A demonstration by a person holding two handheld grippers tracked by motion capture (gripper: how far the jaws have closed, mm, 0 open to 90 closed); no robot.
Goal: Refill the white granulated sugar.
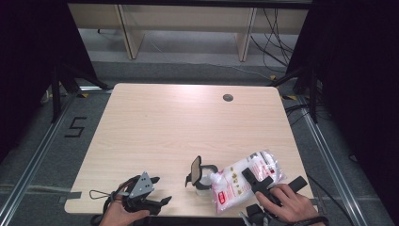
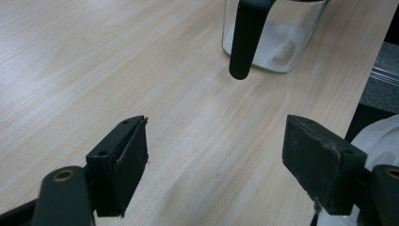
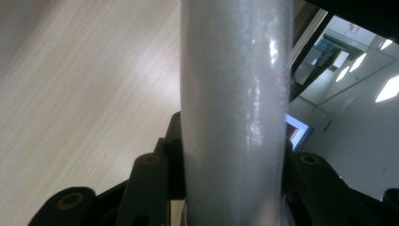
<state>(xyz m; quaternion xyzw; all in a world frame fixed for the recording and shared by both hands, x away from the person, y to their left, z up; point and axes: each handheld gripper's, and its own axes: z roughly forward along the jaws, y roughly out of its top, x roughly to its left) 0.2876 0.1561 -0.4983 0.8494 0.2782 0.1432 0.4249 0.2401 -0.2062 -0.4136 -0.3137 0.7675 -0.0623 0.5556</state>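
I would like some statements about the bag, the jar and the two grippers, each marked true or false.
1. The right gripper is shut on the white bag. True.
2. The left gripper holds the glass jar. False: its jaws stand open over bare table.
3. The bag's spout points toward the jar. True.
4. The jar stands at the table's far edge. False: it stands near the person's edge.
5. The jar's lid is shut flat. False: it stands flipped up.
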